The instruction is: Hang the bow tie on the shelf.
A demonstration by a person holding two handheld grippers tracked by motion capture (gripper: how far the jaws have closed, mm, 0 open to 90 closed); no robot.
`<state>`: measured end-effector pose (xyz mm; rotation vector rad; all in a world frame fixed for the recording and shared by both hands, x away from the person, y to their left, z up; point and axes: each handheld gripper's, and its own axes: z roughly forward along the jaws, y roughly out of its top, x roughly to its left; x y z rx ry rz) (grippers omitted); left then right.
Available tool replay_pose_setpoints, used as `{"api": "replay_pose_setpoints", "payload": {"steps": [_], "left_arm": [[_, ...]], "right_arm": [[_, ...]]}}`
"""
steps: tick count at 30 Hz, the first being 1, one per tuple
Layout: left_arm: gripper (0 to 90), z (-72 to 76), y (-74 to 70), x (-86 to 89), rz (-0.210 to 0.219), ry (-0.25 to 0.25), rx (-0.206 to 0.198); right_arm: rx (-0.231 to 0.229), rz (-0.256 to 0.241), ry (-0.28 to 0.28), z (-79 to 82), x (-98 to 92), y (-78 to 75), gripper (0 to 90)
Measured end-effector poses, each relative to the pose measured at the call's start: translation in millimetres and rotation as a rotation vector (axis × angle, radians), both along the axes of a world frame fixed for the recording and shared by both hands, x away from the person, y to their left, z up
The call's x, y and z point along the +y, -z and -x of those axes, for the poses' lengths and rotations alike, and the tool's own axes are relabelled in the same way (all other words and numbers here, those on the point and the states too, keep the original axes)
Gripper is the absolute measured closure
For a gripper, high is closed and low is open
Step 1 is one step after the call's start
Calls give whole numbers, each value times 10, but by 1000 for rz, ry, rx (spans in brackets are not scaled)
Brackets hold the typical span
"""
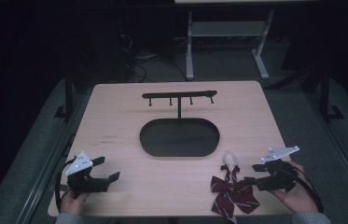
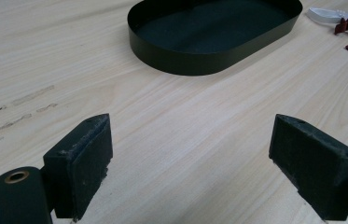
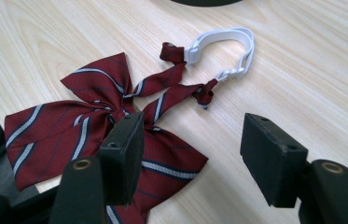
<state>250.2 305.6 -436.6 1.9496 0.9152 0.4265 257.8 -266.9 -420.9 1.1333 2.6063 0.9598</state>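
While left gripper (image 1: 100,170) is idling open | right gripper (image 3: 192,154) is hovering open beside bow tie (image 3: 87,123) | strap (image 3: 227,49) is pointing toward tray (image 1: 179,137)

Quick count of what's on the table (image 1: 115,121): one dark red striped bow tie (image 1: 231,190) with one white strap loop (image 1: 229,157) on it, one black oval tray (image 1: 179,137), and one black hanger rack (image 1: 179,95) standing at the tray's far edge, with four little pegs hanging under its bar (that's what I make out in the high view, they're tiny). Two grippers, the left gripper (image 1: 108,169) and the right gripper (image 1: 252,173), each with two black jaws.
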Motion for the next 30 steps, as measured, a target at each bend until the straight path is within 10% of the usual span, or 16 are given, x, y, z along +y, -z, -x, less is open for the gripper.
{"api": "replay_pose_setpoints", "payload": {"steps": [30], "left_arm": [[131, -4, -15, 18, 1, -2, -4]], "right_arm": [[46, 135, -103, -523, 416, -205, 441]]}}
